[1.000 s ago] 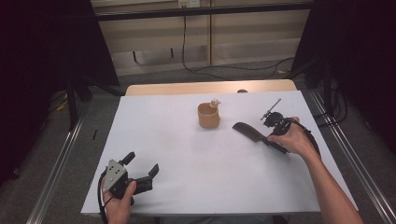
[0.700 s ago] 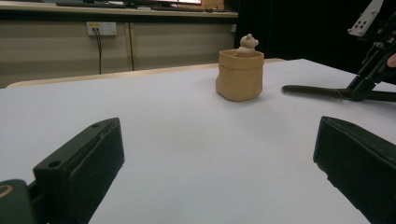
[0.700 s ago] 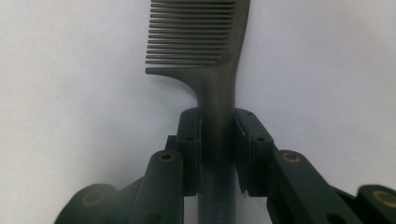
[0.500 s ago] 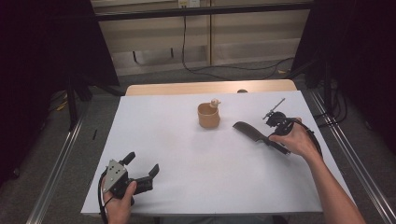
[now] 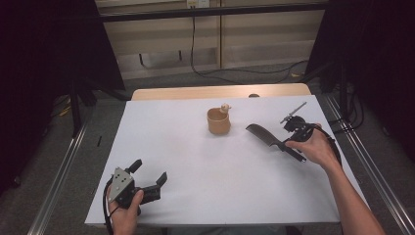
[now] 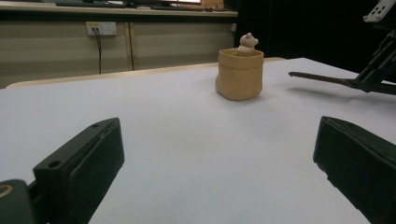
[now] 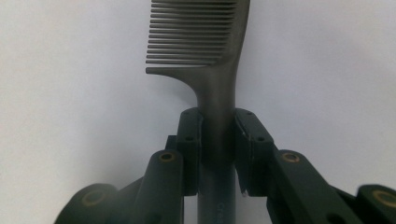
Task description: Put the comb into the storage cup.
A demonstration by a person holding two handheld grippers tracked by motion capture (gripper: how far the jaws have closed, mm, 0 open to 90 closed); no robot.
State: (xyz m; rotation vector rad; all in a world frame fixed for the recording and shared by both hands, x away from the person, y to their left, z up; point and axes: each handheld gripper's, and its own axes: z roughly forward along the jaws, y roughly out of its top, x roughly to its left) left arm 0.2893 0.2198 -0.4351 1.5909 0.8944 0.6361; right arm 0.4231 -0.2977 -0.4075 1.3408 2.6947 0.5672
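Note:
A dark grey comb (image 5: 262, 133) hangs just above the white table (image 5: 195, 147) at the right, teeth end pointing toward the cup. My right gripper (image 5: 288, 143) is shut on its handle. In the right gripper view both pads press the comb (image 7: 205, 37) handle between the jaws of the right gripper (image 7: 218, 140). A tan cup (image 5: 219, 122) with a small bear figure (image 5: 225, 107) on its rim stands near the table's middle back. My left gripper (image 5: 149, 171) rests open at the front left, and the left gripper (image 6: 219, 154) faces the cup (image 6: 239, 74) with nothing between its jaws.
A wooden strip (image 5: 220, 92) borders the table's far edge. Metal rails (image 5: 58, 176) run along the floor on both sides. In the left gripper view the comb (image 6: 322, 79) reaches in from the right, beyond the cup.

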